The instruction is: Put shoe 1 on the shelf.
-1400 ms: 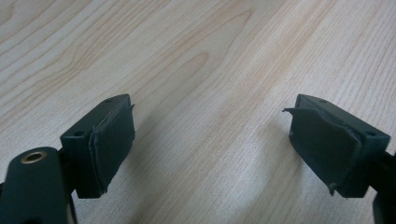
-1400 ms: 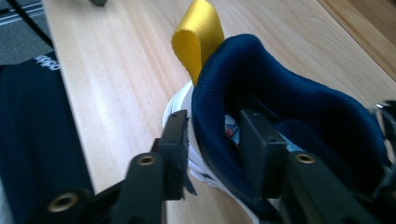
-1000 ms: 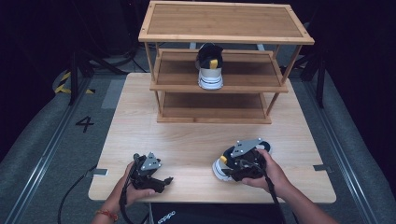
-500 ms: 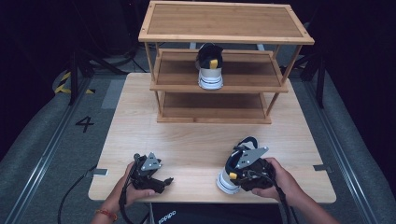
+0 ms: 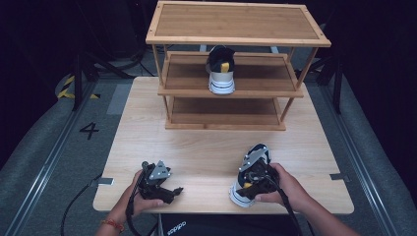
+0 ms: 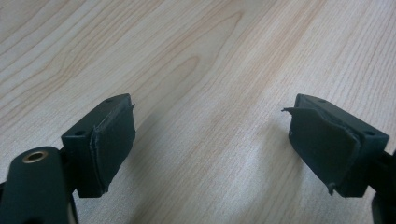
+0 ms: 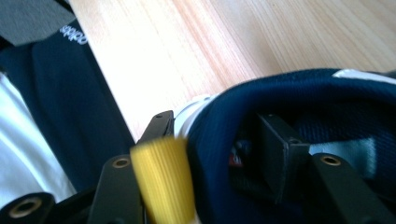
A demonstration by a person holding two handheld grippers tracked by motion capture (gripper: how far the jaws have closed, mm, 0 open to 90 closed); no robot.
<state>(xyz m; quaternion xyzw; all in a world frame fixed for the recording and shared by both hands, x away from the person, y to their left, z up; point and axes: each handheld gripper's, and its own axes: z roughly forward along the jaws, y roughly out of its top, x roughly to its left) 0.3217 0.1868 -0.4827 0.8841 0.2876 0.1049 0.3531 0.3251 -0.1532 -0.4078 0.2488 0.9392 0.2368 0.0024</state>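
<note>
A dark blue and white sneaker (image 5: 246, 182) with a yellow heel tab (image 7: 163, 182) lies near the table's front right edge. My right gripper (image 5: 253, 179) is shut on the sneaker's heel collar (image 7: 219, 140), one jaw outside by the yellow tab and the other inside the shoe. A matching sneaker (image 5: 220, 69) stands on the middle shelf of the wooden rack (image 5: 236, 29). My left gripper (image 5: 169, 191) rests at the front left of the table, open, with bare wood between its pads (image 6: 112, 140).
The three-tier wooden rack stands at the back of the table (image 5: 196, 147). A person's dark clothing (image 7: 60, 93) lies just past the table's front edge. Grey floor with a marked "4" (image 5: 89, 130) lies to the left.
The right gripper has pulled the sneaker toward the front edge of the table and turned it heel-first toward the person. The left gripper has stayed in place.
</note>
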